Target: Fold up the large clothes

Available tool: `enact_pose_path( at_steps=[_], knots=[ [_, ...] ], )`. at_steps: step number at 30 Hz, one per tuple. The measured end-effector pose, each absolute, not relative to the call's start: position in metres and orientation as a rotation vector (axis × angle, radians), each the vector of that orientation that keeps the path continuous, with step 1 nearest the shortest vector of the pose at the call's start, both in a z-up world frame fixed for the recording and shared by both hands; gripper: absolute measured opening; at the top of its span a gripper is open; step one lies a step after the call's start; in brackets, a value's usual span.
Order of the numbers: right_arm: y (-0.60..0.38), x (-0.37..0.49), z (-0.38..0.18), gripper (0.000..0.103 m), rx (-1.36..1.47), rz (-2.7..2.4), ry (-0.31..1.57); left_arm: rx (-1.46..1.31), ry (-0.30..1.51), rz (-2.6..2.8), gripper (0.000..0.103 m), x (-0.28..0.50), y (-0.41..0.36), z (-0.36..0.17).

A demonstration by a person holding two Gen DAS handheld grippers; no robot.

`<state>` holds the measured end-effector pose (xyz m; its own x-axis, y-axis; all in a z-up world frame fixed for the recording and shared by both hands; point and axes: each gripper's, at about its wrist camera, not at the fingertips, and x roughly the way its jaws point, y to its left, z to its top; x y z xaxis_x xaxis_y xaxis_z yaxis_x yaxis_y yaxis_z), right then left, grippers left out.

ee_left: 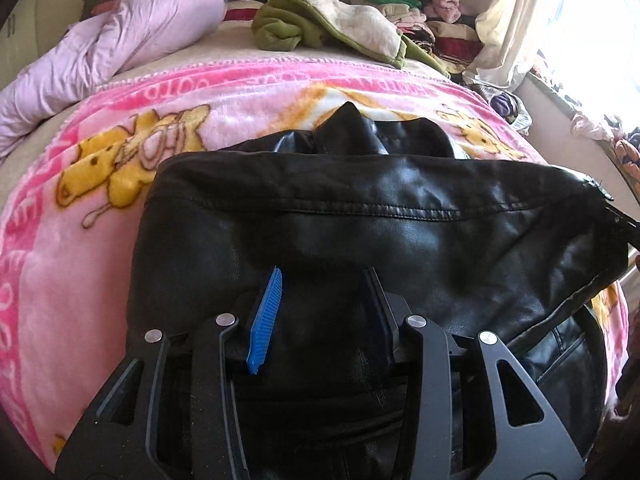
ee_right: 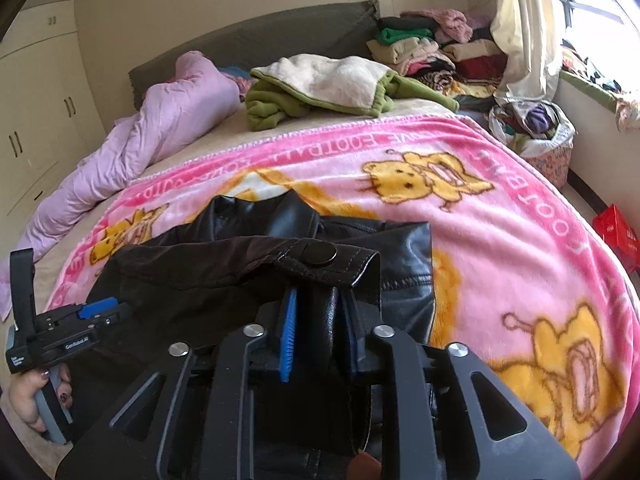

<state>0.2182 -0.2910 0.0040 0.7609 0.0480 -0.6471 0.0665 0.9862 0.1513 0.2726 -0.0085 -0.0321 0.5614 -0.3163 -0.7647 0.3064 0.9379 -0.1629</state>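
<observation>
The pink blanket (ee_right: 500, 216) carries a printed border, upside down here, where "FOOTBALL" can be made out; the rest is unclear. The left tongs (ee_right: 98, 312) bear a small white label reading "GenRobot.AI"

one black leather jacket (ee_left: 360, 216), one pink blanket (ee_left: 80, 288), two hand-held grippers (ee_left: 322, 300)

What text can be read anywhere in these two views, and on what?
"FOOTBALL", seen upside down: border of the pink blanket; the rest of its lettering is too distorted to read.
"GenRobot.AI": body of the left gripper.
A smaller label on its end: too small to read.
Red box: print too blurred.
</observation>
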Motion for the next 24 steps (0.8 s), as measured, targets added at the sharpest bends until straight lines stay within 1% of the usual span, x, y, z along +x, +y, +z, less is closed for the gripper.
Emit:
enact_pose_path(
  at_steps=[1, 3, 4, 7, 8, 9, 11, 15, 16, 17, 19, 21, 24],
  knots=[
    [-0.291, 0.219, 0.003, 0.022, 0.171, -0.012, 0.71, -0.01, 0.904, -0.367, 0.033, 0.273, -0.009, -0.033],
    [-0.293, 0.22, 0.0, 0.03, 0.169, -0.029, 0.723, -0.01, 0.905, -0.366, 0.033, 0.273, -0.01, -0.033],
    [-0.294, 0.221, -0.002, 0.03, 0.169, -0.033, 0.73, -0.016, 0.906, -0.367, 0.033, 0.273, -0.009, -0.034],
    [-0.298, 0.218, -0.005, 0.037, 0.19, -0.042, 0.759, -0.025, 0.909, -0.371, 0.033, 0.274, -0.009, -0.034],
    [-0.3, 0.217, -0.006, 0.04, 0.2, -0.04, 0.764, -0.027, 0.909, -0.372, 0.033, 0.274, -0.008, -0.034],
    [-0.301, 0.214, -0.006, 0.046, 0.211, -0.039, 0.766, -0.028, 0.91, -0.372, 0.033, 0.275, -0.008, -0.034],
    [-0.304, 0.209, -0.003, 0.049, 0.221, -0.054, 0.748, -0.029, 0.909, -0.372, 0.033, 0.275, -0.008, -0.034],
    [-0.309, 0.201, 0.01, 0.048, 0.232, -0.056, 0.705, -0.031, 0.909, -0.373, 0.033, 0.275, -0.008, -0.034],
    [-0.308, 0.201, 0.014, 0.046, 0.224, -0.047, 0.698, -0.029, 0.91, -0.373, 0.033, 0.275, -0.008, -0.034],
    [-0.305, 0.202, 0.017, 0.04, 0.21, -0.039, 0.694, -0.029, 0.91, -0.372, 0.033, 0.274, -0.008, -0.034],
    [-0.297, 0.206, 0.02, 0.038, 0.199, -0.021, 0.693, -0.027, 0.91, -0.371, 0.033, 0.274, -0.008, -0.033],
    [-0.29, 0.211, 0.021, 0.033, 0.201, 0.01, 0.701, -0.022, 0.912, -0.368, 0.033, 0.273, -0.008, -0.033],
    [-0.277, 0.222, 0.018, 0.029, 0.191, 0.057, 0.724, 0.002, 0.912, -0.366, 0.033, 0.271, -0.01, -0.034]
  ],
)
